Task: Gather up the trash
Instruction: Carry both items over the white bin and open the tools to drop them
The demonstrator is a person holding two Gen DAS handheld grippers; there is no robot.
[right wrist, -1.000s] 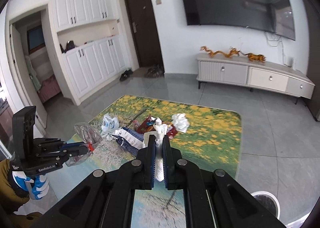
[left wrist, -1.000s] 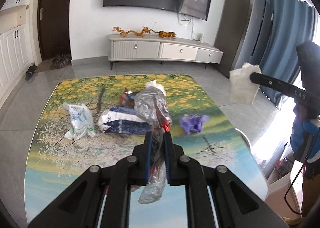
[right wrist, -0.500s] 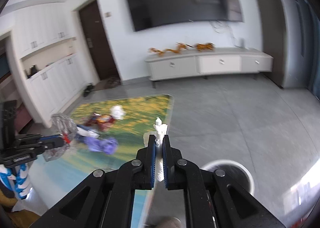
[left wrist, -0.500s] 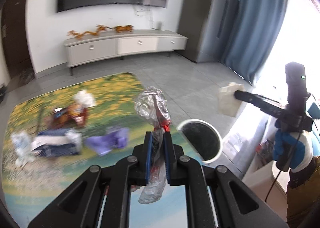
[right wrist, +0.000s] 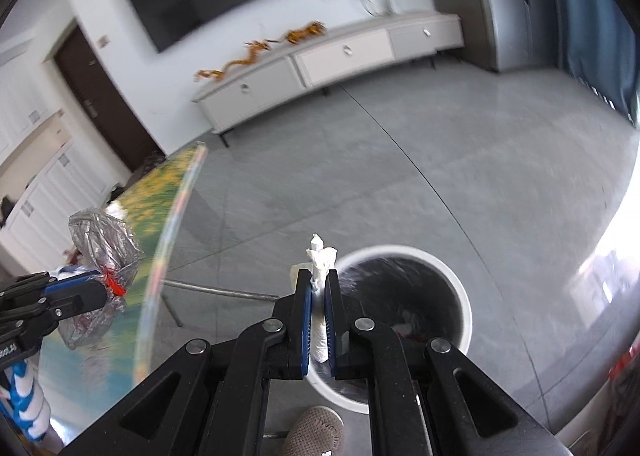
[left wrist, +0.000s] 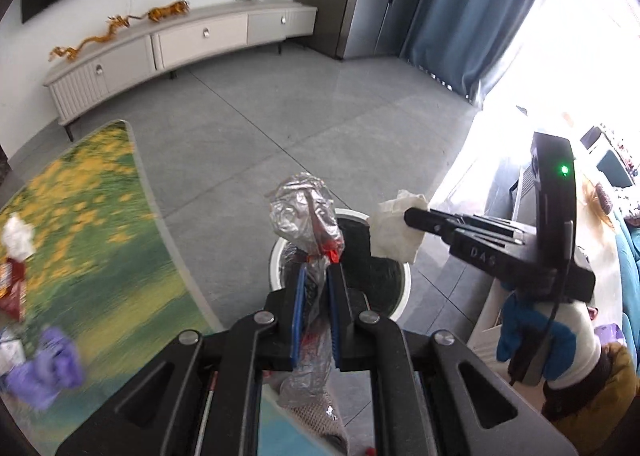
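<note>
Trash is hanging over the bin (right wrist: 404,320): your left gripper (left wrist: 316,276) is clenching a crinkled plastic bag (left wrist: 304,212), your right gripper (right wrist: 319,284) a white tissue (left wrist: 396,230) at three o'clock. Releasing off-centre risks either light piece drifting onto the floor.

The table's leftover trash (left wrist: 44,372) is motion-blurred — the bin's (right wrist: 460,296) contents too dark to tell.

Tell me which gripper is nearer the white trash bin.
Right, narrowly. The right gripper holds its tissue by the white trash bin rim; the left gripper, gripping the plastic bag, sits toward the table side.
</note>
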